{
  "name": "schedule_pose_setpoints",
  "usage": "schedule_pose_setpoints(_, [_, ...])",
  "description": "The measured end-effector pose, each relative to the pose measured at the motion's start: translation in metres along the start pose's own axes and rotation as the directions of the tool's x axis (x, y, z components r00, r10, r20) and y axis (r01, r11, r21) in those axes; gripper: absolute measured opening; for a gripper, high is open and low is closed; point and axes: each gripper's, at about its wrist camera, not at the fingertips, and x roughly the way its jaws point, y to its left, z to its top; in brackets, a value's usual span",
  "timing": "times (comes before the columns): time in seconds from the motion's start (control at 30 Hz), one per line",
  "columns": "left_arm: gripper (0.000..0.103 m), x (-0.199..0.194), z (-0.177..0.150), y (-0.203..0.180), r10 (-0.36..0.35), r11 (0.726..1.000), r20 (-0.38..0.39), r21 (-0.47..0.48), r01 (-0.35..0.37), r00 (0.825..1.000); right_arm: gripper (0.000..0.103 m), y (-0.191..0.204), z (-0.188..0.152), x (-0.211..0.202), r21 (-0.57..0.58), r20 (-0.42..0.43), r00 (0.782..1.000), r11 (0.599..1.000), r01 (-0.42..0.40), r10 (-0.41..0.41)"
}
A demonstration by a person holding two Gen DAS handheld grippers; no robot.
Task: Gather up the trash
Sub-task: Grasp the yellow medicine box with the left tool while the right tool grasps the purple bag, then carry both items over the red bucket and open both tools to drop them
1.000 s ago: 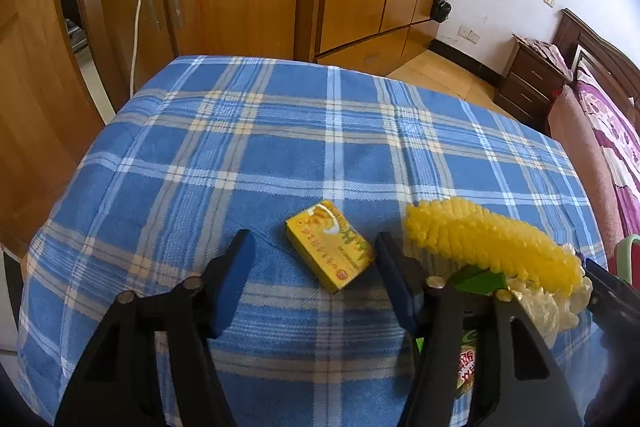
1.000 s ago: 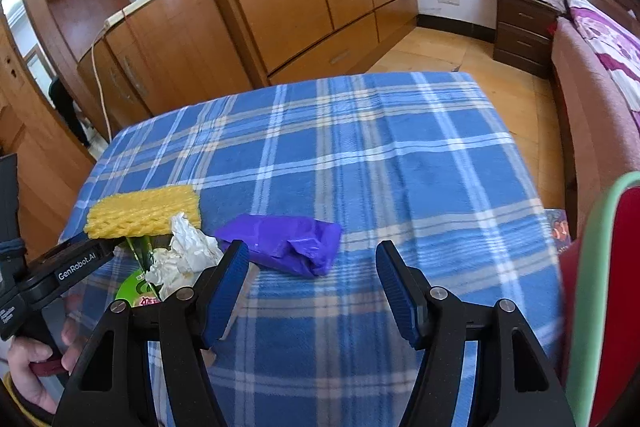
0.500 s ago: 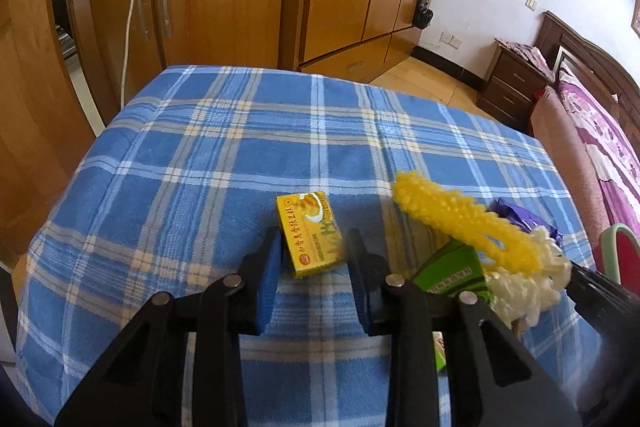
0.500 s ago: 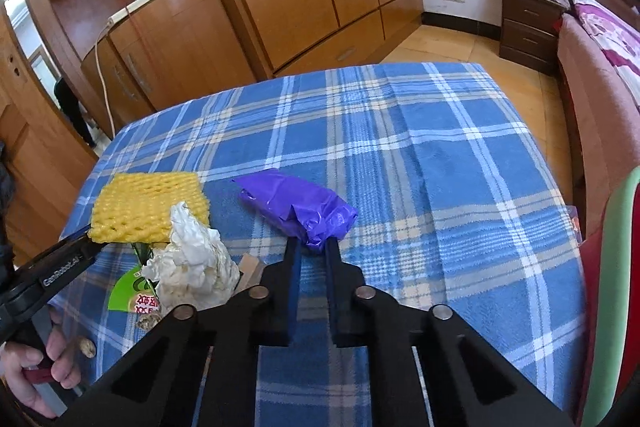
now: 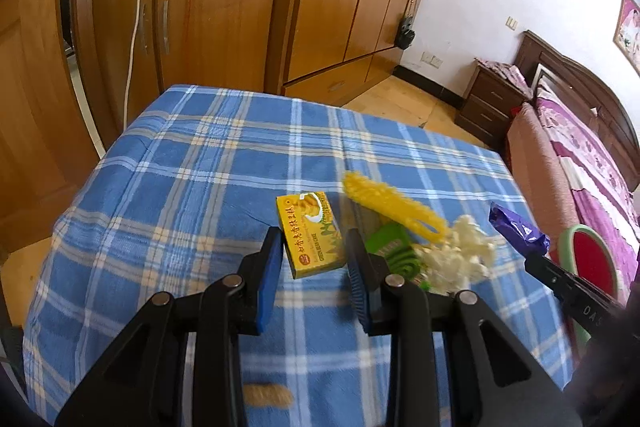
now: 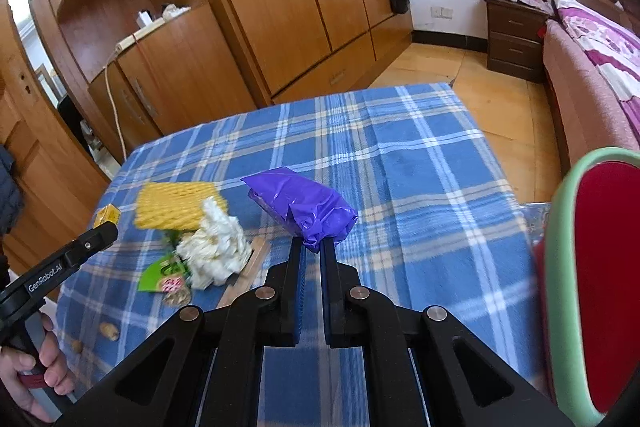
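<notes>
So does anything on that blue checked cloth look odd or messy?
Just litter: a crumpled white tissue, green wrapper and yellow foam net heaped together, plus peanut-like bits scattered near the cloth's edge.

Left gripper (image 5: 314, 255) jaws clamp a yellow box (image 5: 311, 233); right gripper (image 6: 311, 259) jaws pinch a purple bag (image 6: 302, 205).

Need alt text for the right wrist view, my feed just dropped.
The right tool is shut on a purple plastic bag, held above a blue plaid tablecloth. To its left lie crumpled white tissue, yellow foam netting and a green wrapper; a red bin stands at right.
</notes>
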Motion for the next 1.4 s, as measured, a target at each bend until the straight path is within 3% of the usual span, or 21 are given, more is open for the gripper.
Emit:
schedule_pose_setpoints(0.27, [0.032, -0.032, -0.009, -0.014, -0.051, 0.999, 0.028, 0.019, 0.05, 0.998, 0.007, -0.001, -0.018, -0.05, 0.017, 0.046, 0.999, 1.0, -0.018, 0.017])
schedule_pose_setpoints(0.73, [0.032, -0.079, -0.028, -0.047, -0.131, 0.99, 0.063, 0.061, 0.127, 0.989, 0.007, -0.013, -0.049, -0.131, 0.03, 0.146, 0.989, 0.999, 0.026, -0.03])
schedule_pose_setpoints(1.4, [0.032, -0.097, -0.044, -0.12, -0.229, 0.957, 0.027, 0.189, 0.22, 0.973, 0.007, -0.067, -0.075, -0.18, 0.141, 0.216, 0.966, 0.984, 0.113, -0.142])
